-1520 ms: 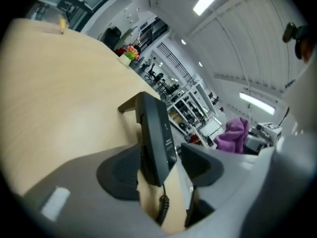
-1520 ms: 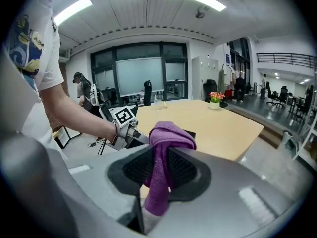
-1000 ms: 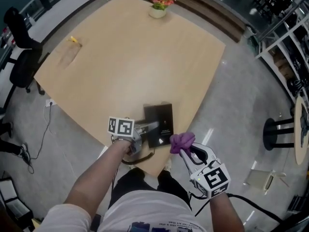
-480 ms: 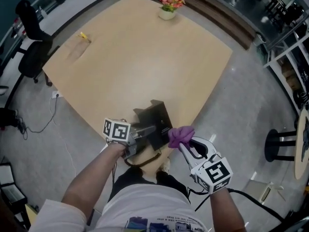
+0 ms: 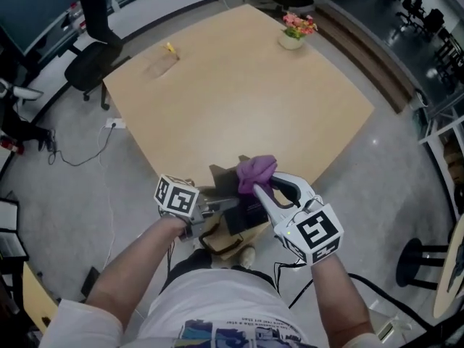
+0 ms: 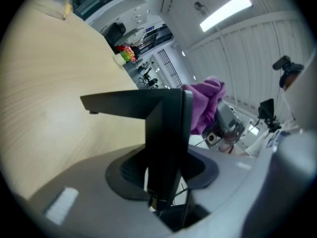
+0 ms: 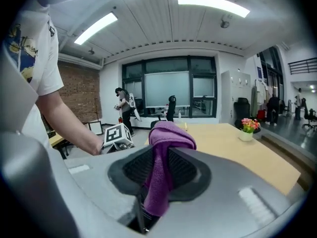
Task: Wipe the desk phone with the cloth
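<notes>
My left gripper (image 5: pixel 220 206) is shut on the black desk phone (image 5: pixel 245 210), holding it tilted up over the table's near edge. In the left gripper view the phone (image 6: pixel 166 133) stands edge-on between the jaws. My right gripper (image 5: pixel 264 188) is shut on a bunched purple cloth (image 5: pixel 255 171), which sits at the phone's upper edge and seems to touch it. Just behind the phone I see the cloth (image 6: pixel 203 103). In the right gripper view the cloth (image 7: pixel 163 152) hangs between the jaws and hides the phone.
The wooden table (image 5: pixel 239 85) carries a flower pot (image 5: pixel 293 33) at its far side and a small yellow thing (image 5: pixel 170 48) at the far left. A black office chair (image 5: pixel 94 49) stands beyond the left corner. A person (image 7: pixel 124 105) stands far off by the windows.
The left gripper has lifted and tilted the phone up off the table. The right gripper has carried the cloth up and to the left, from beside the phone to its upper edge.
</notes>
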Available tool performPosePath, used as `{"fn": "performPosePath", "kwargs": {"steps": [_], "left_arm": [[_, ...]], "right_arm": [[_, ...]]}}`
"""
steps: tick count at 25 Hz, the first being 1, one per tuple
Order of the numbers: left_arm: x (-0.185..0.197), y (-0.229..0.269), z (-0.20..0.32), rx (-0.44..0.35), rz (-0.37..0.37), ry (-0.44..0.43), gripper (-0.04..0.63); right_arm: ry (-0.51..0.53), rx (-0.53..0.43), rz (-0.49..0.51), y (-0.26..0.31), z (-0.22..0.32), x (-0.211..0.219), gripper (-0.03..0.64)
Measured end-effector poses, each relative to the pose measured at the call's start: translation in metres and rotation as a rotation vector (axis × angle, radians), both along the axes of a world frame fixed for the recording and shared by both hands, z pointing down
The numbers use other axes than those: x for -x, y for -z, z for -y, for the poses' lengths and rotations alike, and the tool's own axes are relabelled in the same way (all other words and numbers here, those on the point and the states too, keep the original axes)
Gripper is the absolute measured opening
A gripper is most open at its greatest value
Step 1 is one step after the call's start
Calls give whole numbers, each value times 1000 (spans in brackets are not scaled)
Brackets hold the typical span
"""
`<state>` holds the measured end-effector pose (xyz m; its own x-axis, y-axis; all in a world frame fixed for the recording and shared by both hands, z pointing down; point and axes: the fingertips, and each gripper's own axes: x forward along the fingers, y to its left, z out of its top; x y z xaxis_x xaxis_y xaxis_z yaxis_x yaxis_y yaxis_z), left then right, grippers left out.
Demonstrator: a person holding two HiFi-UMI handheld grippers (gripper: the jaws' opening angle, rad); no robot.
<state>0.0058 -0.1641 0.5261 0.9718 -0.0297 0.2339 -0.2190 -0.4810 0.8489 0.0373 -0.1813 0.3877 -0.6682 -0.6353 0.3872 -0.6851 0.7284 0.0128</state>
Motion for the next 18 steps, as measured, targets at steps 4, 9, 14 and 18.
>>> {"fn": "performPosePath", "kwargs": {"steps": [4,9,14,18], "left_arm": [[4,8,-4,-17,1,24,179],[13,18,-3,-37,-10,72,179],[14,27,-12,-59,-28,97,179],[19,31,-15,-66,-39,124,179]], "right_arm": [[79,22,-37,-18,-12,11,89],[149,93,-64,-45,-48,7,89],[182,158,-95,-71,-85,-11,89],[223,183,-125,-74,-105,-14,89]]}}
